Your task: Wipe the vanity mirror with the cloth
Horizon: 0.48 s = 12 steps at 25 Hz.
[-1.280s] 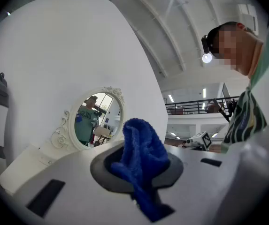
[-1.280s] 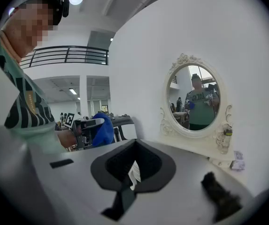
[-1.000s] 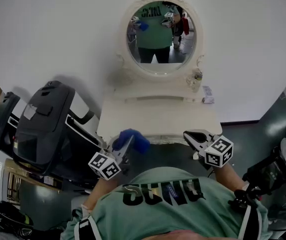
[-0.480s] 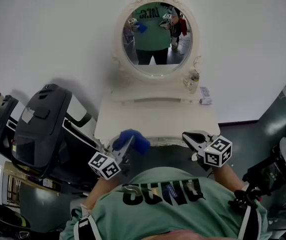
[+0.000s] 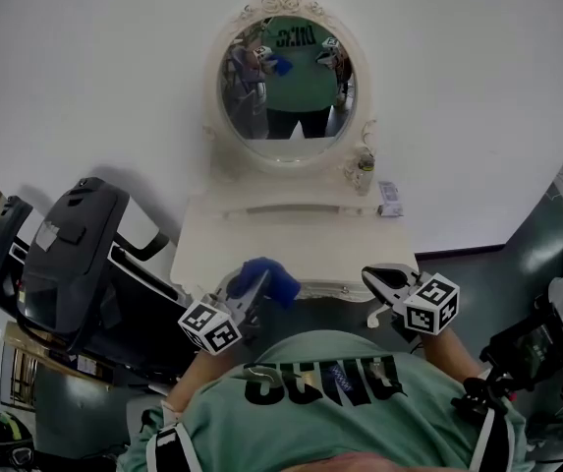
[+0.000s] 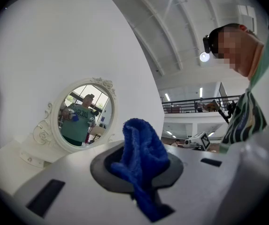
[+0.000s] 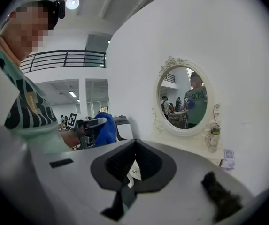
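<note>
The oval vanity mirror (image 5: 284,82) in its ornate white frame stands on the back of a white vanity table (image 5: 291,239) against the wall. My left gripper (image 5: 249,293) is held close to my chest, short of the table's front edge, shut on a bunched blue cloth (image 5: 267,277). In the left gripper view the cloth (image 6: 141,149) fills the jaws of the left gripper (image 6: 141,177), and the mirror (image 6: 82,116) lies well ahead to the left. My right gripper (image 5: 387,283) hovers at the table's front right corner, shut and holding nothing. From the right gripper (image 7: 130,170) the mirror (image 7: 186,100) shows far off.
A black exercise machine (image 5: 75,254) stands close to the left of the table. A small bottle (image 5: 363,170) and a small card (image 5: 389,200) sit at the table's back right, under the mirror. A dark cart (image 5: 541,337) is at the right.
The mirror and table have slid left and up in the head view and look a little farther off. Both grippers keep their places near my chest, the cloth still held.
</note>
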### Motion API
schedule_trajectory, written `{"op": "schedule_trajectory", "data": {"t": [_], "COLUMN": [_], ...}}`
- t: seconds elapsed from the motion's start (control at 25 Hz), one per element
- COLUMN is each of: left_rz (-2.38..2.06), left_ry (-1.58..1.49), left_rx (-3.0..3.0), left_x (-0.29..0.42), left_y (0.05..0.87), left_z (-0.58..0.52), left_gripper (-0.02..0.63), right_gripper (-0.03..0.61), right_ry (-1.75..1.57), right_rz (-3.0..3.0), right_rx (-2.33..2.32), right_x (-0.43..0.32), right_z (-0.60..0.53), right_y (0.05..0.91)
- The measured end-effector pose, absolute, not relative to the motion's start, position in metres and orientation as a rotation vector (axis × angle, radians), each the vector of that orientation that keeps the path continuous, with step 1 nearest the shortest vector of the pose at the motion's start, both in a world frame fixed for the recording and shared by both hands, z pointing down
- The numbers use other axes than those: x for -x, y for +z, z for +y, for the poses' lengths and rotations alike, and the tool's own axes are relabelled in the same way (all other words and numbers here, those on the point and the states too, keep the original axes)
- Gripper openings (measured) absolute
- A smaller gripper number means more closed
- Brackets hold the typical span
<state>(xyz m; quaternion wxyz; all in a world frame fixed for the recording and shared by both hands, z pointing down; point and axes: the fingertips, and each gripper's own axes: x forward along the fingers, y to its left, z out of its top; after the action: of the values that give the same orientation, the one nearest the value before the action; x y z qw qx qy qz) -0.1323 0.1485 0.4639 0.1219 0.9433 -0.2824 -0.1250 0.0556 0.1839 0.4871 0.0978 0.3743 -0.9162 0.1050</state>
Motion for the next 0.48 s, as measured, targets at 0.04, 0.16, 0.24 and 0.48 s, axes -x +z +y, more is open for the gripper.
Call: {"op": "schedule_trajectory", "data": {"t": [0.04, 0.16, 0.24, 0.48], "left_rz": [-0.822, -0.818, -0.821, -0.825], "left_ry": [-0.366, -0.366, -0.360, -0.334], "left_rx": [-2.751, -2.749, -2.739, -2.722], "left_x": [0.123, 0.098, 0.086, 0.055], "left_y": [0.464, 0.464, 0.468, 0.476], "left_z": [0.149, 0.151, 0.151, 0.151], "left_gripper": [0.057, 0.057, 0.057, 0.057], "right_gripper": [0.011, 0.011, 0.011, 0.011], "right_ry": [0.313, 0.321, 0.329, 0.375], "right_rz": [-2.709, -2.706, -2.709, -2.708], "right_rx": [-1.106, -1.097, -1.088, -1.067], "right_x": [-0.065, -0.088, -0.100, -0.129], "right_z": [0.185, 0.186, 0.186, 0.187], "right_y": [0.487, 0.489, 0.491, 0.506]}}
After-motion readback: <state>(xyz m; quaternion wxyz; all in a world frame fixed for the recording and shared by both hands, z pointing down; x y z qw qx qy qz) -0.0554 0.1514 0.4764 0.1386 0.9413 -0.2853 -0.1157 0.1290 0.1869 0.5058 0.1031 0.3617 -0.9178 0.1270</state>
